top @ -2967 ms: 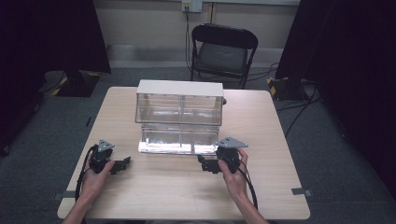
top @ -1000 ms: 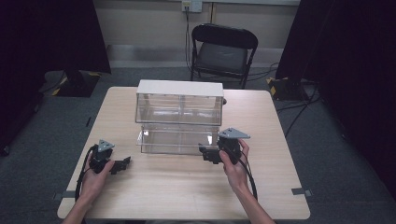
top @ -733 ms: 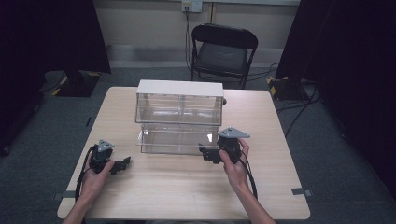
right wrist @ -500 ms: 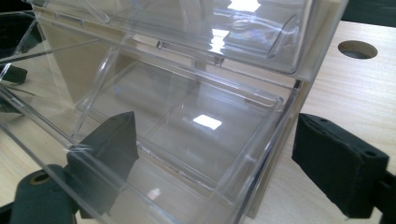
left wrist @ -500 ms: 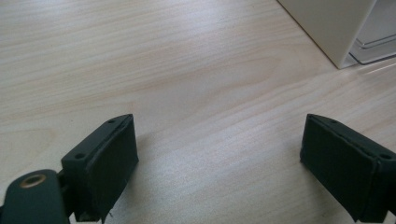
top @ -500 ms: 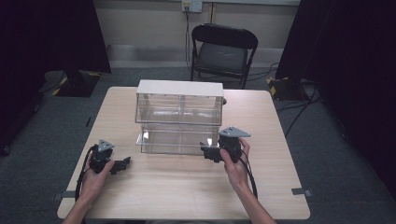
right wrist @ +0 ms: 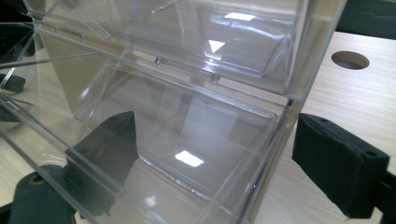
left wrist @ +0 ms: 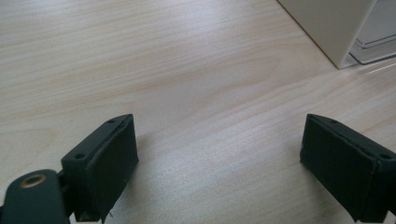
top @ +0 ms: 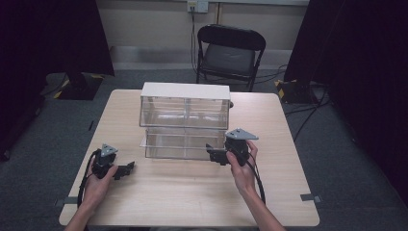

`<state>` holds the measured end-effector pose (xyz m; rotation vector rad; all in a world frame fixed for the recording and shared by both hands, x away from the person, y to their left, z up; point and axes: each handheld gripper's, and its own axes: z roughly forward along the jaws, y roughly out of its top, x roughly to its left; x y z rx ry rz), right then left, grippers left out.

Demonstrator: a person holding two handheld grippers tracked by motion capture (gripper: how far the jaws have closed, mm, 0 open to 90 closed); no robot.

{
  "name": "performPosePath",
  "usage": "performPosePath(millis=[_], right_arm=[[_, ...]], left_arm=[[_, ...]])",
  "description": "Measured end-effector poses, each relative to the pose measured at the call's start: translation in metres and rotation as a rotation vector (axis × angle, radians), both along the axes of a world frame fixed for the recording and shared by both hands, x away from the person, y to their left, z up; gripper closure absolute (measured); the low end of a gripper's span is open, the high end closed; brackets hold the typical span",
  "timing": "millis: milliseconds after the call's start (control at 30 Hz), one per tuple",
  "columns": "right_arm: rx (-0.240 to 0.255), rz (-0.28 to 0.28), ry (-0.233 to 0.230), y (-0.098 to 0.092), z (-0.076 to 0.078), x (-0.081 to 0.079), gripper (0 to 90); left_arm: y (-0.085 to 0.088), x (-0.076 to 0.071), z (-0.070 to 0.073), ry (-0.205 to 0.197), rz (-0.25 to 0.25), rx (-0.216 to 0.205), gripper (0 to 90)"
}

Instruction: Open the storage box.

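A clear plastic two-drawer cabinet with a white top [top: 184, 109] stands mid-worktop [top: 192, 192]. Its lower clear drawer [top: 185, 143] juts out, seemingly part-closed. The right gripper [top: 217, 155] straddles its corner, jaws wide, gripping nothing. The left gripper [top: 126, 169] rests aside, jaws apart and empty

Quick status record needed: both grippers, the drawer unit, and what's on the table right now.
unit: clear two-tier drawer unit, white top, mid-table
lower drawer: pulled out toward the person, looks empty
right gripper: open, jaws straddling the drawer's right front corner, one jaw seen through the clear wall
left gripper: open, low over bare table, left of the unit, holding nothing
table hole: round, beside the unit
behind table: folding chair
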<state>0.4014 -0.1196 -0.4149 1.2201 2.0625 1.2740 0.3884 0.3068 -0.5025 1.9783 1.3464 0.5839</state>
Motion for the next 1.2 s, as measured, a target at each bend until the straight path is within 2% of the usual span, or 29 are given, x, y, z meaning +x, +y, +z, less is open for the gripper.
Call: performPosePath(millis=[233,400,733,1200], right_arm=[[0.012,-0.002,-0.007,0.002,0.002,0.001,14.1],[-0.006,0.004,-0.015,0.003,0.004,0.001,14.3],[-0.008,0.0,-0.01,0.005,0.01,0.003,14.9],[0.018,0.011,-0.015,0.004,0.017,0.003,13.9]], left_arm=[[0.0,0.0,0.0,0.0,0.0,0.0,10.6],[0.0,0.0,0.0,0.0,-0.001,0.001,10.6],[0.0,0.0,0.0,0.0,-0.001,0.001,10.6],[0.0,0.0,0.0,0.0,-0.001,0.001,10.6]])
